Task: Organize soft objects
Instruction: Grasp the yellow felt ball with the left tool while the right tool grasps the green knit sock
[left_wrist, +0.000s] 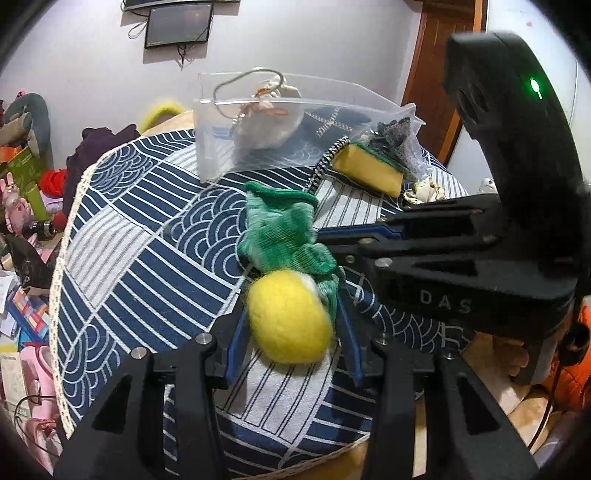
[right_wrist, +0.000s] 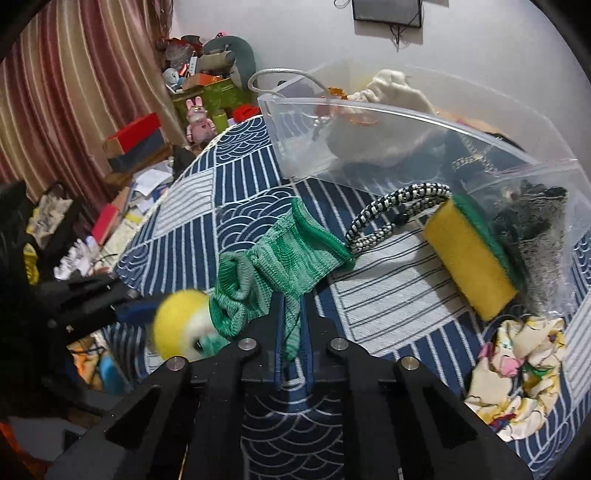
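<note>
Two grippers meet over the near edge of the round table's blue-and-white patterned cloth (left_wrist: 147, 258). Left gripper (left_wrist: 291, 325): blue fingers spread around a fuzzy yellow felt ball (left_wrist: 290, 317), contact unclear, can't tell if it's clamped. Right gripper (right_wrist: 291, 325): fingers pinched on the tail of a green knitted glove (right_wrist: 280, 258), whose bunched end touches the ball. Clear plastic bin (left_wrist: 221, 147) sits at the far edge with a white plush inside. Yellow sponge with green scrub layer (right_wrist: 472, 254) lies just beside the bin's near wall, touching a black-and-white braided cord (right_wrist: 391, 206). Floral fabric scrap (right_wrist: 517, 369) at the right edge. Bare cloth open left of the glove.
</note>
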